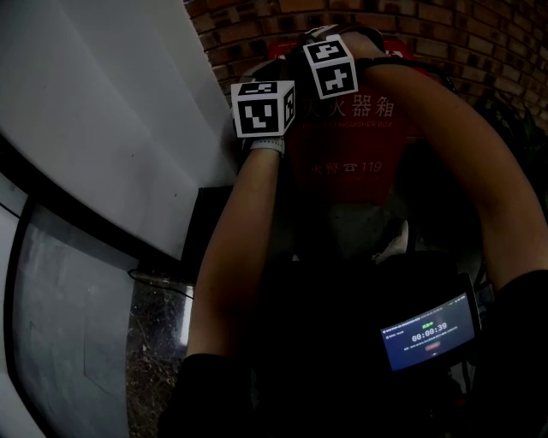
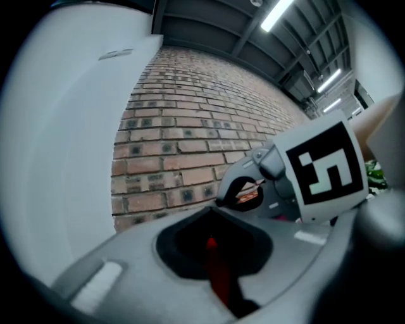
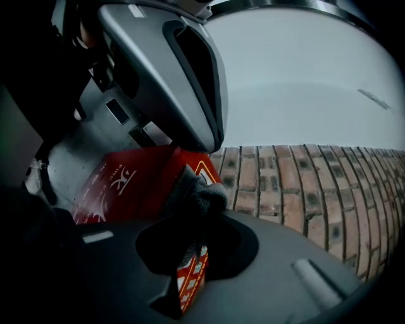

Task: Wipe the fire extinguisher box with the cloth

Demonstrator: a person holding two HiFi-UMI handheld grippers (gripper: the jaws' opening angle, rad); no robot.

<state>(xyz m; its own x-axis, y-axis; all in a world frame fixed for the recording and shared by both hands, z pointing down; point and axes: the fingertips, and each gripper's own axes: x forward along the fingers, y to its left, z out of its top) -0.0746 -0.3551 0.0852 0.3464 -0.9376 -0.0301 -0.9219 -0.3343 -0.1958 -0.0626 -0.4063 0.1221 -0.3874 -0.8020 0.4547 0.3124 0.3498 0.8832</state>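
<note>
Brick wall (image 1: 257,34) at back, w/ a white curved wall panel (image 1: 103,111) on the left side. Scene is dim in head view. Ceiling strip lights (image 2: 276,14) show in left gripper view. The red fire extinguisher box (image 1: 360,162) stands against the bricks, front printed w/ white characters and "119".

Both of the person's arms reach fwd to the box's upper part. The marker cubes sit close together near its top-left corner, the right one higher, by the top edge.

Right gripper (image 3: 192,269): jaws clamped on a dark grey cloth (image 3: 197,197), which is bunched and sticks out past the tips. The cloth is at the box's edge, where the red face meets the bricks; can't tell if it actually touches.

Left gripper (image 2: 211,250): jaws together, nothing btwn them, pointing at bare brick beside the white panel. It's just beside the right gripper, whose grey body and cube fill the right of its view.

A small lit screen (image 1: 428,332) w/ a timer readout shows at lower right of head view, near the person's right forearm.
</note>
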